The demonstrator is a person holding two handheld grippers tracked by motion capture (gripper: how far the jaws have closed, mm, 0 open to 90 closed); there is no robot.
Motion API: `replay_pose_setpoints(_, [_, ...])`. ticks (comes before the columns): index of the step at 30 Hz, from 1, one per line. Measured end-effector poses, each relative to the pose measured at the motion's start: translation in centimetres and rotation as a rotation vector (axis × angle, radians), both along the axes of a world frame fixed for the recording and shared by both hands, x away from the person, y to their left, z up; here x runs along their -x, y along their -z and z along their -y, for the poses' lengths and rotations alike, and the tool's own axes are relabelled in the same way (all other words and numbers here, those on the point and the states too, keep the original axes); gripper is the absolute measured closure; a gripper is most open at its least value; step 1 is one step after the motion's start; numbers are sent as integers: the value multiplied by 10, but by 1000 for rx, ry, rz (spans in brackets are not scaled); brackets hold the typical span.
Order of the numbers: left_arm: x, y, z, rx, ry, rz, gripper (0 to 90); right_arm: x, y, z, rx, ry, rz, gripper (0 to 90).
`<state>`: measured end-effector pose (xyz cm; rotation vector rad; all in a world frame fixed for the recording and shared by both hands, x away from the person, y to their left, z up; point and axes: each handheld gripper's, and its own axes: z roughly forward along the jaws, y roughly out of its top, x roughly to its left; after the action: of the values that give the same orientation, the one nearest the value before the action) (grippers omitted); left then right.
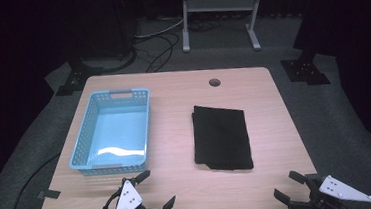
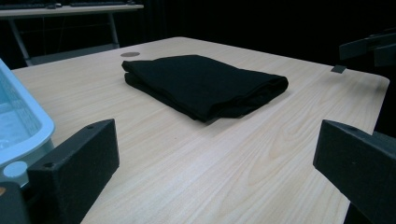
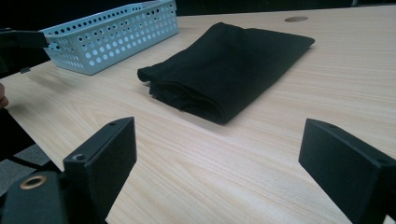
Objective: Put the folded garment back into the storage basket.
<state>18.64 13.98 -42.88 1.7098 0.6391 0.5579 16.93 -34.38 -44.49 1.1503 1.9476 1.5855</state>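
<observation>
Nothing begun yet: folded black cloth point(image 1: 221, 137) lying flat mid-tabletop point(image 1: 180, 190), untouched. Left claw point(image 1: 153, 191) and right claw point(image 1: 288, 186) both spread wide and empty, low at the near edge, well apart from the cloth. Whole pickup left to do, likely toward the blue basket point(image 1: 87, 145) standing empty at left. No obstacle between claws and cloth.

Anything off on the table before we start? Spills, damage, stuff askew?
Nothing stands out. The folded black cloth lies flat right of the blue basket, apart from it; the basket sits upright and empty. The left gripper and the right gripper are both open at the table's near edge.
</observation>
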Motion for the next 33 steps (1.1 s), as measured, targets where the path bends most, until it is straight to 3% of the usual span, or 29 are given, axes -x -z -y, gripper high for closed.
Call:
replay_pose_setpoints(17, [3, -1, 1, -2, -2, 2, 0, -5, -3, -8, 0, 0, -3, 113])
replay_pose_setpoints(21, [3, -1, 0, -6, -7, 9, 0, -11, -7, -8, -21, 12, -4, 113])
replay_pose_setpoints(33, [3, -2, -4, 6, -15, 7, 0, -25, -17, -10, 0, -6, -13, 113])
